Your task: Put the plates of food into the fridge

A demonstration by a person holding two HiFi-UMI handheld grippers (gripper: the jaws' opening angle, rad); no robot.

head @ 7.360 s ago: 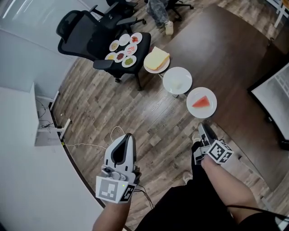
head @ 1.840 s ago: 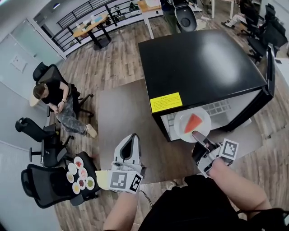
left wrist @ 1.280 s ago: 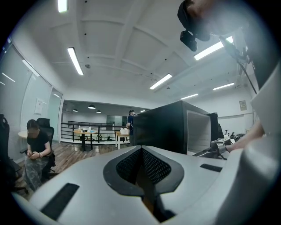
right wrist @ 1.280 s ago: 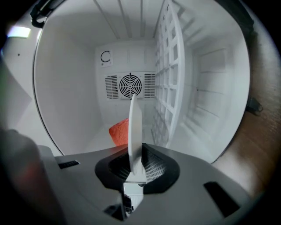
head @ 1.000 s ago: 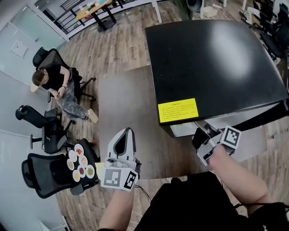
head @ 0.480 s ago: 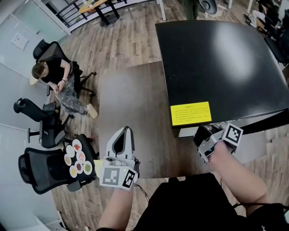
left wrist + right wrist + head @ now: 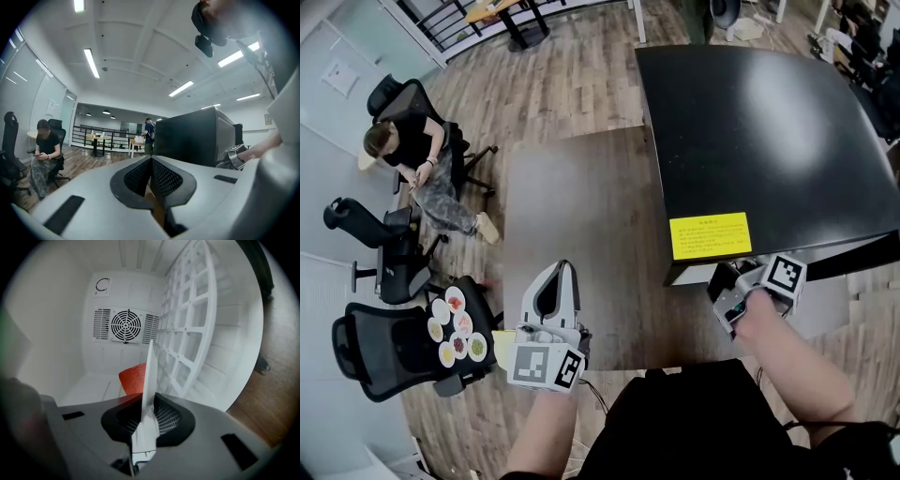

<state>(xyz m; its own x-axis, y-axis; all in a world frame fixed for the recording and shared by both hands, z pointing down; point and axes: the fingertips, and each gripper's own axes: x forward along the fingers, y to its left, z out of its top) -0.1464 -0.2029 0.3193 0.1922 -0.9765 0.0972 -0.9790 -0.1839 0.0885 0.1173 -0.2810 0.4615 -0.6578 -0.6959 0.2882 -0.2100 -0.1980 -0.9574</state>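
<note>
Plate (image 7: pixel 149 371) clamped by right hand-held gripper (image 7: pixel 146 412) inside fridge (image 7: pixel 759 131); left hand-held gripper (image 7: pixel 151 164) clenched empty; yellow label (image 7: pixel 710 235) unreadable.

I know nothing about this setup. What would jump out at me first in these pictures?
The big black fridge with its yellow label fills the head view's upper right. Inside its white interior, the right gripper clamps a white plate carrying a red slice of food, facing a round fan.

The head view looks steeply down on the black fridge (image 7: pixel 769 141) and floor (image 7: pixel 553 103). The left gripper view faces level across the room at that fridge; the right gripper view sits close inside it.
</note>
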